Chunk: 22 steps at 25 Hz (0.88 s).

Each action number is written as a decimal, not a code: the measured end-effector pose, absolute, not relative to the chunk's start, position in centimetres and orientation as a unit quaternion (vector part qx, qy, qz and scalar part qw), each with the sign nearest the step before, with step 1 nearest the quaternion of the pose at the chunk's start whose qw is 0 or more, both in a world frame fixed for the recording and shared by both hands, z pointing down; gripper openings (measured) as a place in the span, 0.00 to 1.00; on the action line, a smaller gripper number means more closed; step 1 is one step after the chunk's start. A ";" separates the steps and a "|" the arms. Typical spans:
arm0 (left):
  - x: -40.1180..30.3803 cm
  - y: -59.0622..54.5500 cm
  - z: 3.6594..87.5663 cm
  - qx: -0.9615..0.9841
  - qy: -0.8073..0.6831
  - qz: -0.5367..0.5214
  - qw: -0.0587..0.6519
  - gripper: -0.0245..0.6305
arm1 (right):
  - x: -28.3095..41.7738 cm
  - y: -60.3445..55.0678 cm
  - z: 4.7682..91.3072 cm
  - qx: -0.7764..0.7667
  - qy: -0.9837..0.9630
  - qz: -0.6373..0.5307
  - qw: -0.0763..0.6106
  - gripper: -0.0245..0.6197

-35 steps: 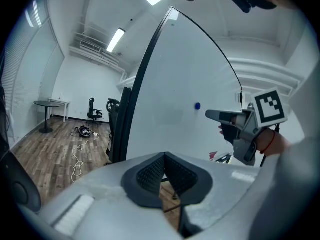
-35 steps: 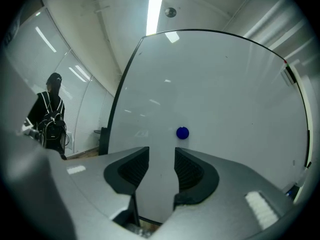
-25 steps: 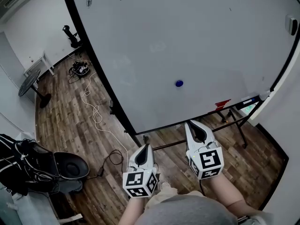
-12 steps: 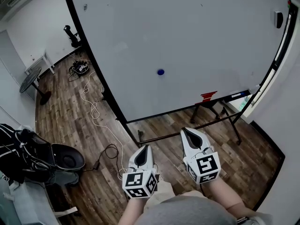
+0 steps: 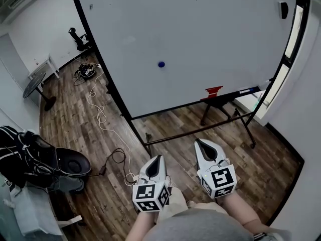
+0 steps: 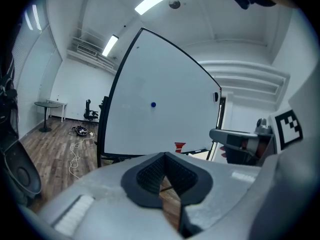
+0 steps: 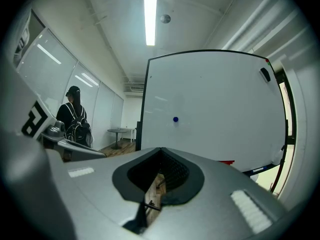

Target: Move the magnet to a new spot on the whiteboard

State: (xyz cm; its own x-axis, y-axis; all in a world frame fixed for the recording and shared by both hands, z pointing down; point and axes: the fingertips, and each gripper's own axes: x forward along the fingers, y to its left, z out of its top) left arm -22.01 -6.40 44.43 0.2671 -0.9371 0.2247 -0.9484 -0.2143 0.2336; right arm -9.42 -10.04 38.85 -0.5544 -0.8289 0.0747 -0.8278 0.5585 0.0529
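The blue round magnet (image 5: 161, 64) sticks near the middle of the big whiteboard (image 5: 200, 34), well ahead of both grippers. It also shows as a small dot in the left gripper view, magnet (image 6: 153, 104), and in the right gripper view, magnet (image 7: 175, 119). My left gripper (image 5: 154, 159) and right gripper (image 5: 202, 143) hang low over the wooden floor, side by side, far short of the board. Both are shut, tips together, with nothing between them. Each points toward the board: left gripper (image 6: 164, 155), right gripper (image 7: 161, 151).
A red eraser (image 5: 212, 91) and a blue marker (image 5: 247, 90) rest on the board's tray above the stand's black legs (image 5: 200, 127). Cables (image 5: 98, 109) trail over the floor at left, by a black bag (image 5: 30, 159). A person with a backpack (image 7: 74, 119) stands off to the left.
The whiteboard and magnet have slid up and to the left in the head view and look farther away. Both grippers stay low and close together, a little lower in the picture.
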 end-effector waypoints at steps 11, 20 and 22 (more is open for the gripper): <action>-19.2 -1.7 45.3 0.778 -0.606 0.018 0.165 0.04 | -6.7 -5.4 39.2 0.468 -0.883 -0.010 0.038 0.04; -18.4 -0.4 45.3 0.783 -0.600 0.021 0.162 0.04 | -6.1 -3.9 39.8 0.469 -0.882 -0.001 0.049 0.04; -18.4 -0.4 45.2 0.784 -0.600 0.020 0.160 0.04 | -6.0 -3.8 40.0 0.469 -0.881 -0.002 0.054 0.04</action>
